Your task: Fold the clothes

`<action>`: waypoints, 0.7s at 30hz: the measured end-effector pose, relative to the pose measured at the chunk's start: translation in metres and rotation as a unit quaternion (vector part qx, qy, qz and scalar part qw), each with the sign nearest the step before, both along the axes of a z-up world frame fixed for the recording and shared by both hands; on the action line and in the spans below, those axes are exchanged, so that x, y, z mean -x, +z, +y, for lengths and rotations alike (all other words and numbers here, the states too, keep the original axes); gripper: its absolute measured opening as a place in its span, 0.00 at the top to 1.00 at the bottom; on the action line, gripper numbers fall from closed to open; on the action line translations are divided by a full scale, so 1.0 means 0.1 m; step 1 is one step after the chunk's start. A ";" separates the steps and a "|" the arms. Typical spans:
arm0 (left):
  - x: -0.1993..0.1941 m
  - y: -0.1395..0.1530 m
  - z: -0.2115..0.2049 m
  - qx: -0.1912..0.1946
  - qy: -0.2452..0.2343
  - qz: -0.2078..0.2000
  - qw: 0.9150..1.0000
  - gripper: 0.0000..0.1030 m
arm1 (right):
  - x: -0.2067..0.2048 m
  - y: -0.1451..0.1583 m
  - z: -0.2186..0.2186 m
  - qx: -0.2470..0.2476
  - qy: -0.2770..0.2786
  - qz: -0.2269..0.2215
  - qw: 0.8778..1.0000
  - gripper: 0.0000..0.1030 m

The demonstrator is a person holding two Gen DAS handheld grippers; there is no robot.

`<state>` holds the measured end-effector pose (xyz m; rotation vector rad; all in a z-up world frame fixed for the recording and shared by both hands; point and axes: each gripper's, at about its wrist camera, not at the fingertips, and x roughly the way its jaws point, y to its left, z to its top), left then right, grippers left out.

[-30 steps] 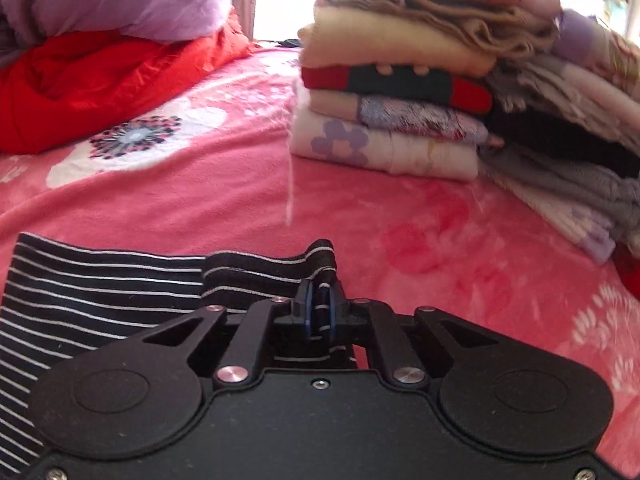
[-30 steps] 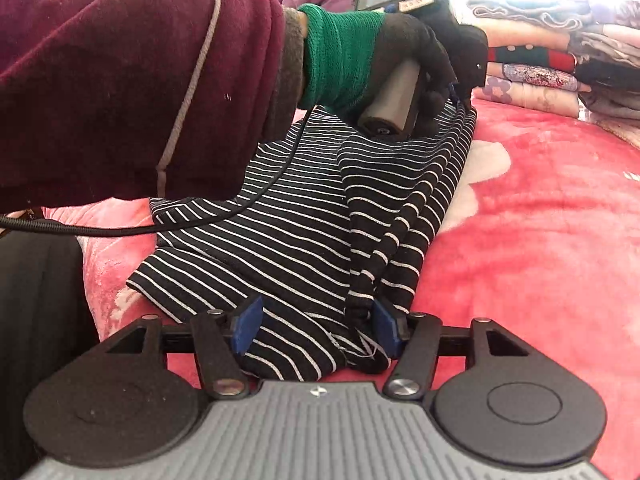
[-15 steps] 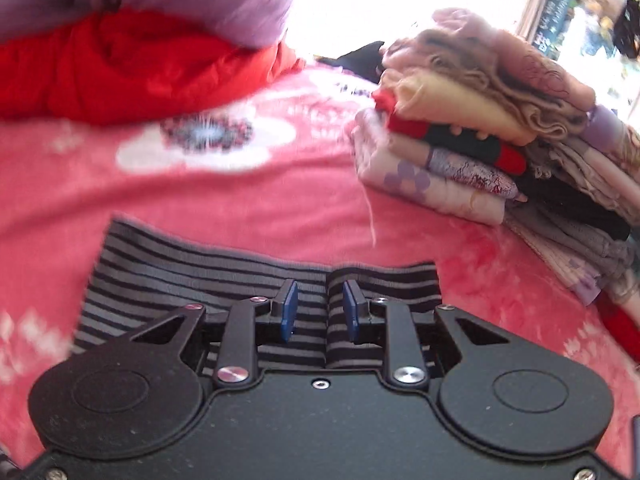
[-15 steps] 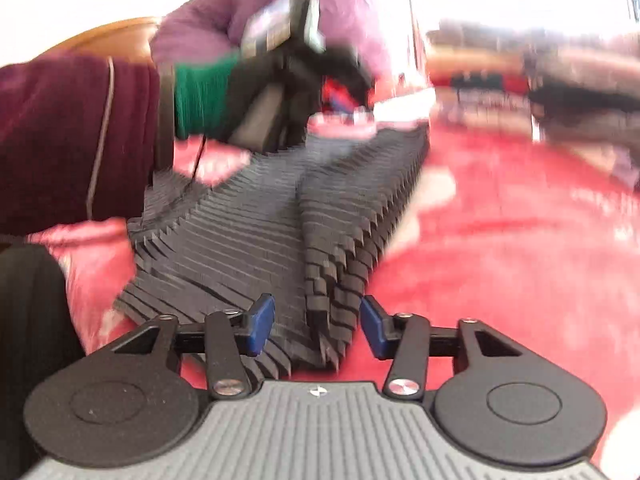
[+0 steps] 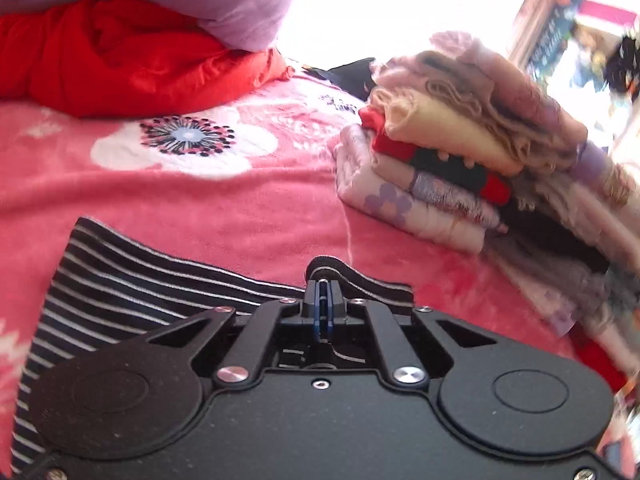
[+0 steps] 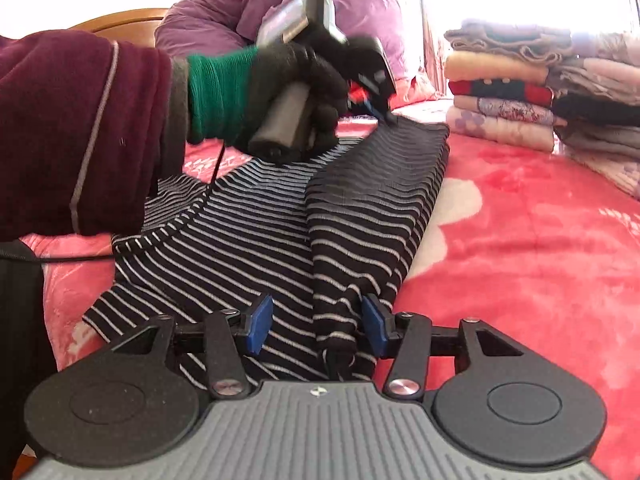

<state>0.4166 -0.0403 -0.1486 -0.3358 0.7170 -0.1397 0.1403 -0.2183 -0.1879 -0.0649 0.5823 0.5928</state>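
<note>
My left hand-held gripper (image 5: pixel 323 280) has just clamped shut on a pinch of the striped garment (image 6: pixel 280 240) at its far edge; a small hump of black cloth sticks up past the closed tips. In the right wrist view it sits at the far end of the garment, held by my gloved left hand (image 6: pixel 296 92). My right hand-held gripper (image 6: pixel 318 324) stands about half open, its jaws having just eased apart a little, with the near folded edge lying between the blue pads (image 6: pixel 260 322) and neither pad clearly pressing on it.

The garment lies lengthwise on the pink bed blanket (image 6: pixel 520 240), already doubled along its length, with a ridge down the middle. The stack of folded clothes (image 5: pixel 460 168) sits well apart on the far right.

Step in hand, my guess: get both ends pinched, then fold end over end. To do it well:
- close the right jaws on all layers of the near edge, not just the top one
- keep the left pinch square to the edge so the stripes stay aligned
- lift both ends evenly with light tension, no dragging across the blanket
- keep the trailing cable (image 6: pixel 208 184) off the cloth

Risk: layers slipping out of the left pinch, as only a small bite is held.
</note>
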 end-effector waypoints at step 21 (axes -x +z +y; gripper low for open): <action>-0.17 -0.20 -0.79 -0.174 -0.082 -0.004 0.981 0.82 | 0.02 0.00 0.00 0.006 0.019 0.013 1.000 0.46</action>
